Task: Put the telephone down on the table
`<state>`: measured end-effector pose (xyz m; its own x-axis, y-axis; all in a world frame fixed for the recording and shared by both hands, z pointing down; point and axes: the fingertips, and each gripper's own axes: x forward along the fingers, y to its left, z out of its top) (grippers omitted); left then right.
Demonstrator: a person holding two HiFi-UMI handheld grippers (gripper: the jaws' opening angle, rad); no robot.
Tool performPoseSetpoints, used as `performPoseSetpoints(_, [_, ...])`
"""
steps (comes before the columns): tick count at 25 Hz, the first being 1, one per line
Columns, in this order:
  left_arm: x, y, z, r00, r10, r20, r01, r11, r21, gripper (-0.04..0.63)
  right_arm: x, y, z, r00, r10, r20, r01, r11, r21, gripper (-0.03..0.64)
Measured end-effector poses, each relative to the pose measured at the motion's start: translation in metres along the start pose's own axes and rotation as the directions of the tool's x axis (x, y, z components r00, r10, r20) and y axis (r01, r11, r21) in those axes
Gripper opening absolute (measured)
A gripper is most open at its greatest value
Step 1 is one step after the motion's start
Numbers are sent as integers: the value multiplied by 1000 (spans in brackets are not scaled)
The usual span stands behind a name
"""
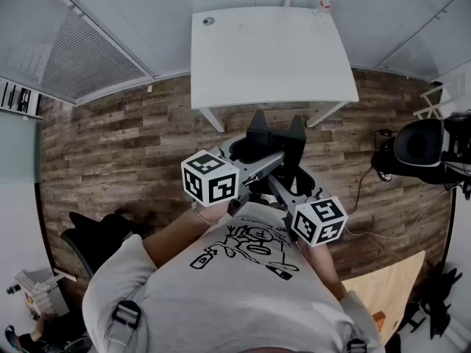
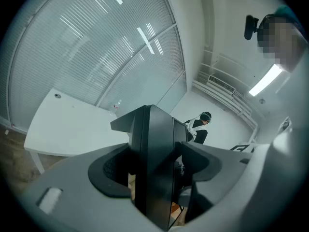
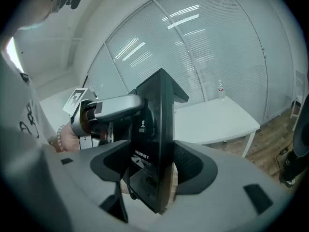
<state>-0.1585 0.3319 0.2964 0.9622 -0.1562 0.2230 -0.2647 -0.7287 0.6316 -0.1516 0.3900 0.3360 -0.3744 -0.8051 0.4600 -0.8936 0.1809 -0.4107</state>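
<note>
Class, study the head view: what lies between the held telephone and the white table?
Only a strip of bare wooden floor separates the telephone from the table; the head view shows it.

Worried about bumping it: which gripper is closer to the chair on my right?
Right. The right gripper holds the telephone on the side toward the chair; the left gripper on the far side.

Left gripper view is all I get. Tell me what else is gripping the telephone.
Observer: The right gripper has its fingers on the telephone too.
Operator: Now place it against the table.
Observer: In the head view it is held short of the white table, not above it.
Operator: Describe the side I can't see.
Observer: The right gripper view shows white printed labels on it.
</note>
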Motion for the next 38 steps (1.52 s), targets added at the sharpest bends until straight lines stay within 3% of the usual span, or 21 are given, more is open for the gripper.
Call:
performPoseSetpoints(21, [-60, 54, 17, 1000, 5, 10, -5, 1000, -14, 321, 63, 52, 1, 1000, 4, -16, -4, 1000, 1, 267])
performPoseSetpoints(29, [-47, 73, 29, 1000, 23, 16, -22, 999, -29, 321, 81, 37, 12, 999, 23, -32, -23, 1000, -3, 267])
performPoseSetpoints(38, [6, 81, 55, 1000, 14, 7, -14, 999, -32, 321, 86, -13, 44, 999, 15, -32, -15, 1000, 4, 267])
